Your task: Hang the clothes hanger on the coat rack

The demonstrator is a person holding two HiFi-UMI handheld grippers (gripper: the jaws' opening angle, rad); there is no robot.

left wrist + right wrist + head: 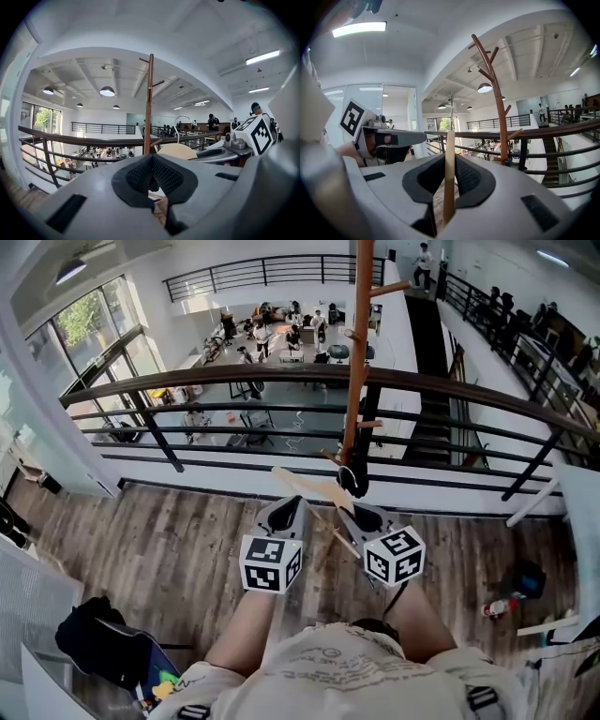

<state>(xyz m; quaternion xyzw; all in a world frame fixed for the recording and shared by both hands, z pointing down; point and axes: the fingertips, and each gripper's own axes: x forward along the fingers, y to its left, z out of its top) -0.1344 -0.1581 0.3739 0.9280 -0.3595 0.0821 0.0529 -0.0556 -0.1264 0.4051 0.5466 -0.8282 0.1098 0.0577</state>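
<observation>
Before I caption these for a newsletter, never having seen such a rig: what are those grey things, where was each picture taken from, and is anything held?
No robot here: a person holds a gripper in each hand. One picture comes from a camera on the person's head, looking down; the other two come from cameras riding on the grippers. The right gripper clamps a wooden hanger between its fingers. The left gripper looks closed on nothing. Ahead stands a coat rack by a railing, on a wooden floor.

Hanger pale tan; coat rack reddish-brown; railing black.
</observation>
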